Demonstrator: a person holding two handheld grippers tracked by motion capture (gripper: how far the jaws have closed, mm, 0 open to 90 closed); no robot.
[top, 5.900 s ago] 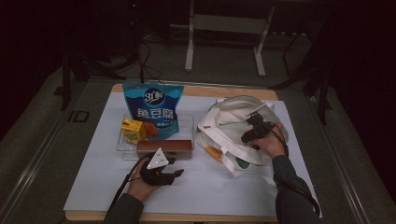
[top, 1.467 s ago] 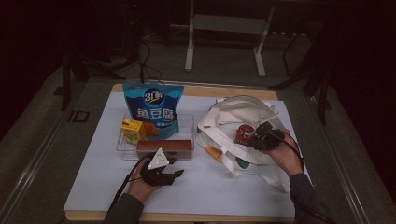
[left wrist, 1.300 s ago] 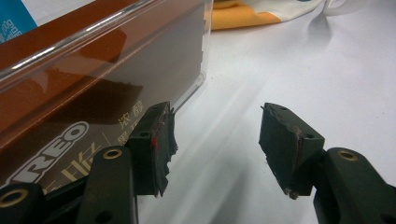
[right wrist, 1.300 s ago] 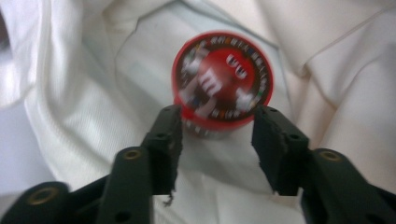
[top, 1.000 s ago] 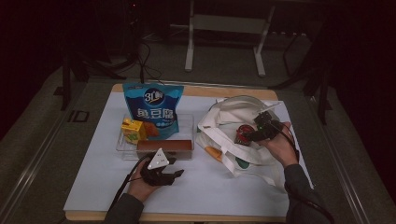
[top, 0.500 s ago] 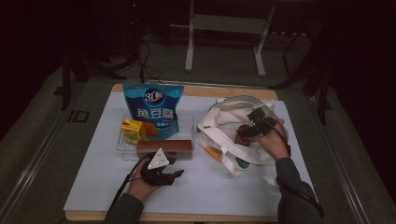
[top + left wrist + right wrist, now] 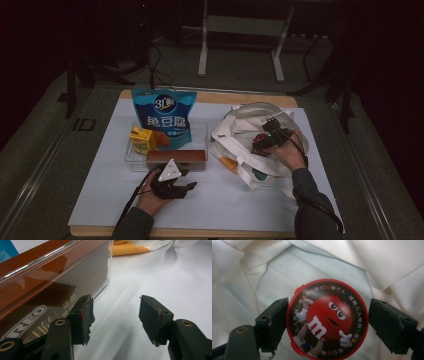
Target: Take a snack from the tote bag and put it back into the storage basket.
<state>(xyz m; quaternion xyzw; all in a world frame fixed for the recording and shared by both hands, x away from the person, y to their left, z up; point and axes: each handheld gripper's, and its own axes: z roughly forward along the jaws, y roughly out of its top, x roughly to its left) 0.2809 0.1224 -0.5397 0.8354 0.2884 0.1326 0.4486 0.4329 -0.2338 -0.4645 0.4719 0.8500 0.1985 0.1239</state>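
White-topped table [image 7: 100, 200], dark room. Round red-rimmed M&M's candy tub [image 7: 327, 319] lay inside white cloth bag [image 7: 240, 127], far right, between right gripper [image 7: 327, 325] jaws; these had just opened, one pad clear of it.

I'm working in what looks like a lab or recording studio: dark room, a white-covered table [image 7: 100, 200] under my fingers, metal stand legs [image 7: 202, 45] and trailing cables [image 7: 155, 65] on the floor beyond them.

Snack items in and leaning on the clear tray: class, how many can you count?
3: a blue bag upright at the back, a yellow carton at the left, a brown box along the front. Others may hide behind.
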